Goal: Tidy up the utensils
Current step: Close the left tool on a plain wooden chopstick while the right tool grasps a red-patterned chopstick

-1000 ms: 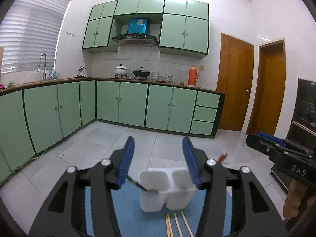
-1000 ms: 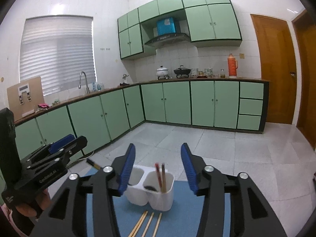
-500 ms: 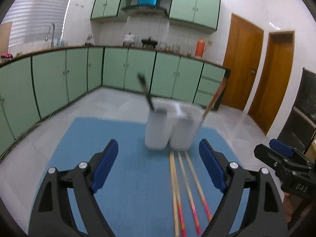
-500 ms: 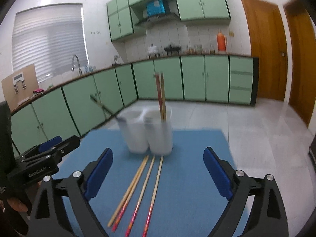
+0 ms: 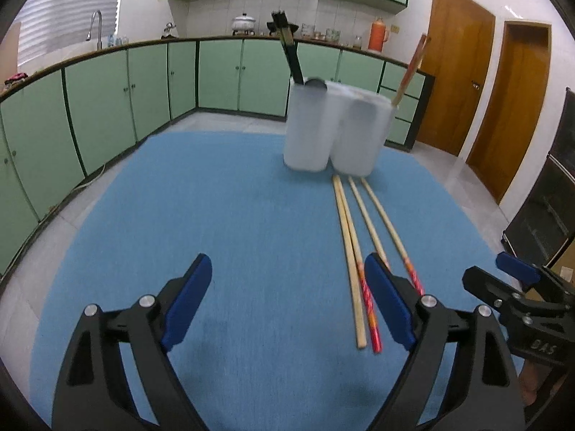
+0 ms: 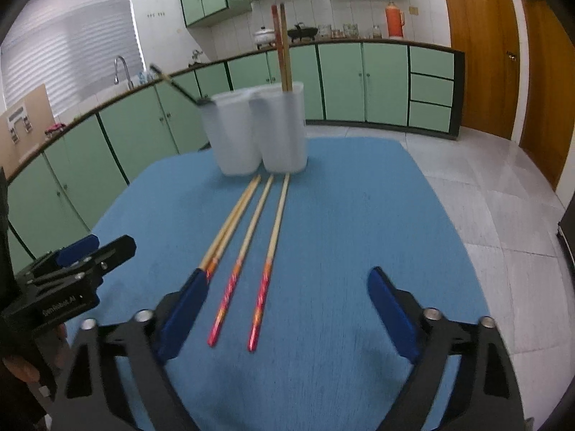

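Note:
A white two-cup utensil holder (image 5: 334,129) (image 6: 258,129) stands at the far end of a blue mat (image 5: 233,233) (image 6: 341,215). One cup holds dark utensils (image 5: 287,50), the other two wooden chopsticks (image 6: 282,46). Several wooden chopsticks with red ends (image 5: 363,237) (image 6: 251,248) lie on the mat in front of the holder. My left gripper (image 5: 287,301) is open and empty, left of the chopsticks. My right gripper (image 6: 287,305) is open and empty, over their red ends. Each gripper shows at the edge of the other's view (image 5: 517,287) (image 6: 75,269).
The mat covers a table in a kitchen. Green cabinets (image 5: 143,82) line the far walls, with a sink tap (image 5: 94,25) at the left. Wooden doors (image 5: 460,82) stand at the right. A dark cabinet (image 5: 550,208) is at the far right.
Both grippers have pulled back from the holder and dropped lower toward the mat, and their jaws have opened wide. The loose chopsticks now lie close in front of both.

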A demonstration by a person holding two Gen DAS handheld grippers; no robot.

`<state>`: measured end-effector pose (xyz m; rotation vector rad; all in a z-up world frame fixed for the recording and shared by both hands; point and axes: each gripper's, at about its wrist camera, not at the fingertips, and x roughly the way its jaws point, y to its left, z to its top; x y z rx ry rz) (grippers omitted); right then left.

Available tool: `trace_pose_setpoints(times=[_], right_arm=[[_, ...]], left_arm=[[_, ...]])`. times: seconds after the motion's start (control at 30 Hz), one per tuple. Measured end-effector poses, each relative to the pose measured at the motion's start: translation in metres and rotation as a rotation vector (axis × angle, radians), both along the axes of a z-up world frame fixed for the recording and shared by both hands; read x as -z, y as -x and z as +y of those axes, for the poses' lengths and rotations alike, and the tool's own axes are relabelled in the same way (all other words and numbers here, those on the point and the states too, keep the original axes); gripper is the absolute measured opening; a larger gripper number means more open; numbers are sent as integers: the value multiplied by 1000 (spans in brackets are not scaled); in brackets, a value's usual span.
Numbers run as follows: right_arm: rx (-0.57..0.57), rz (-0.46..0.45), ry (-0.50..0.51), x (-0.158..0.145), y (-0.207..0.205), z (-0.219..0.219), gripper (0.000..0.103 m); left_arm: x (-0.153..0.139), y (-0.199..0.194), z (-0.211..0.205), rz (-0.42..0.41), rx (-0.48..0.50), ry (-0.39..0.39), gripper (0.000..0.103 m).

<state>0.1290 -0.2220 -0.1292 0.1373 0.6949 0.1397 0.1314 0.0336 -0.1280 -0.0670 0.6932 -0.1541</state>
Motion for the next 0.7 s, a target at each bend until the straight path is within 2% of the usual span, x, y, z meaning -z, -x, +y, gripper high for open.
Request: trace_pose_setpoints(times=[0.07, 0.13, 0.27, 0.33, 0.43, 0.7], right_arm=[[-1, 15, 13, 7, 3, 4, 75], [-8, 28, 16, 14, 7, 7, 61], [-37, 59, 28, 22, 8, 14, 40], [-61, 72, 32, 26, 7, 18, 31], [-80, 84, 40, 28, 7, 23, 25], [-91, 130, 70, 38, 1, 30, 23]], left_arm=[[6, 2, -2, 16, 8, -6, 81], [10, 4, -3, 29, 20, -14, 79], [16, 3, -7, 58, 46, -21, 71], [17, 6, -8, 58, 53, -26, 71], [18, 7, -10, 63, 62, -29, 71], [22, 9, -15, 87, 91, -24, 69]])
